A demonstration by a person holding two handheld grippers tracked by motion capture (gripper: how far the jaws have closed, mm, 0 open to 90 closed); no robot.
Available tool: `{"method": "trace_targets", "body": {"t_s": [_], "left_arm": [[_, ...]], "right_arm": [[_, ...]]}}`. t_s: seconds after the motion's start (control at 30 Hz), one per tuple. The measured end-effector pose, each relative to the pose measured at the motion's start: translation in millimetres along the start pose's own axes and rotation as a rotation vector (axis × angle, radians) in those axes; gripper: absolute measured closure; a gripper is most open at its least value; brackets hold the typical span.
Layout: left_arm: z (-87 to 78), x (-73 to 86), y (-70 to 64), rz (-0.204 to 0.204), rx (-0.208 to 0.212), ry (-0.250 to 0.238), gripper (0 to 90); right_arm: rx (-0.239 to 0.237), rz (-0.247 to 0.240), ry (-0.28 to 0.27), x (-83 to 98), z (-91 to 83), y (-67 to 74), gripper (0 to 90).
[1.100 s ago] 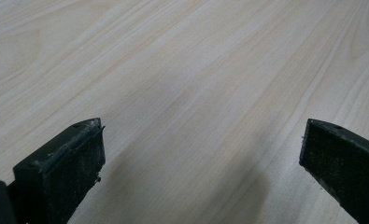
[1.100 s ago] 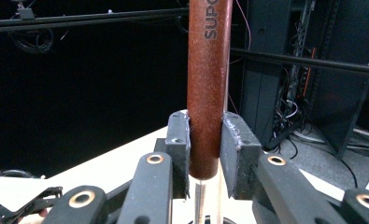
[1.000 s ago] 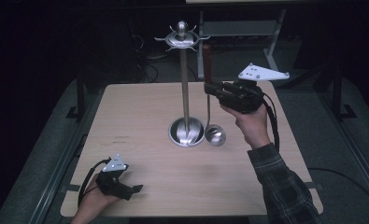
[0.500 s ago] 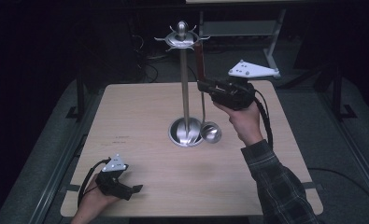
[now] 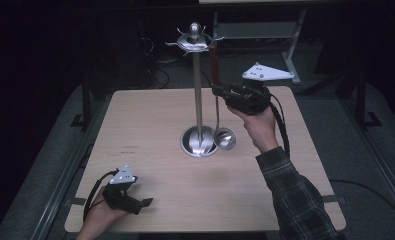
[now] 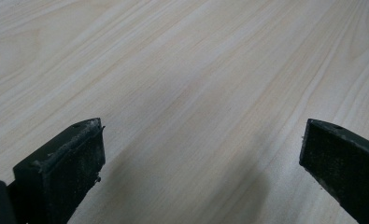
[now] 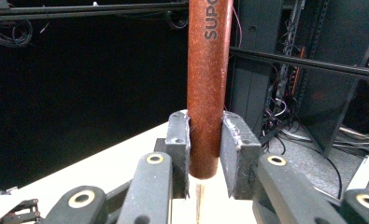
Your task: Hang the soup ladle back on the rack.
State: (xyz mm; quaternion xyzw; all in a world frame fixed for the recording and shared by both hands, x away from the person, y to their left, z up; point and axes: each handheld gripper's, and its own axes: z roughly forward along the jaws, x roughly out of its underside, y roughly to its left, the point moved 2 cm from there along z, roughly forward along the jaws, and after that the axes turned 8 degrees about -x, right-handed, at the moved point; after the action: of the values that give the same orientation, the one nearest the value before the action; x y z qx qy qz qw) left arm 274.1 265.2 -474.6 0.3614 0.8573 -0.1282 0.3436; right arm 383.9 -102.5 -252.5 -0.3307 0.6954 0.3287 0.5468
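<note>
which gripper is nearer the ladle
Right. The right gripper is clamped on the ladle by its red handle; the left gripper rests open at the table's near left edge.

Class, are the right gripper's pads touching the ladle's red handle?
Touching. In the right gripper view, both pads of the right gripper press flat against the ladle's red handle, with no gap on either side.

Ladle handle [image 7: 209, 70] top cut off

a pale wood-grain tabletop [image 5: 150, 130] stands in a dark room on grey carpet [image 5: 355, 150]. behind it are black metal racks [image 7: 285, 60] and loose cables [image 5: 157, 75].
</note>
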Motion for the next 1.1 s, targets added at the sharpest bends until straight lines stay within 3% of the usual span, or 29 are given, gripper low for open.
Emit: {"method": "trace_targets", "body": {"t_s": [0.9,1.1], "left_arm": [[0.4,0.6,-0.2,-0.002,0.005,0.003,0.0],[1.7,0.5,-0.5,-0.002,0.008,0.003,0.0]], "right_arm": [[-0.025,0.008,0.012,-2.6,12.8,-5.2,73.4],[-0.037,0.021,0.019,-0.8,6.8,-4.6,58.9]]}}
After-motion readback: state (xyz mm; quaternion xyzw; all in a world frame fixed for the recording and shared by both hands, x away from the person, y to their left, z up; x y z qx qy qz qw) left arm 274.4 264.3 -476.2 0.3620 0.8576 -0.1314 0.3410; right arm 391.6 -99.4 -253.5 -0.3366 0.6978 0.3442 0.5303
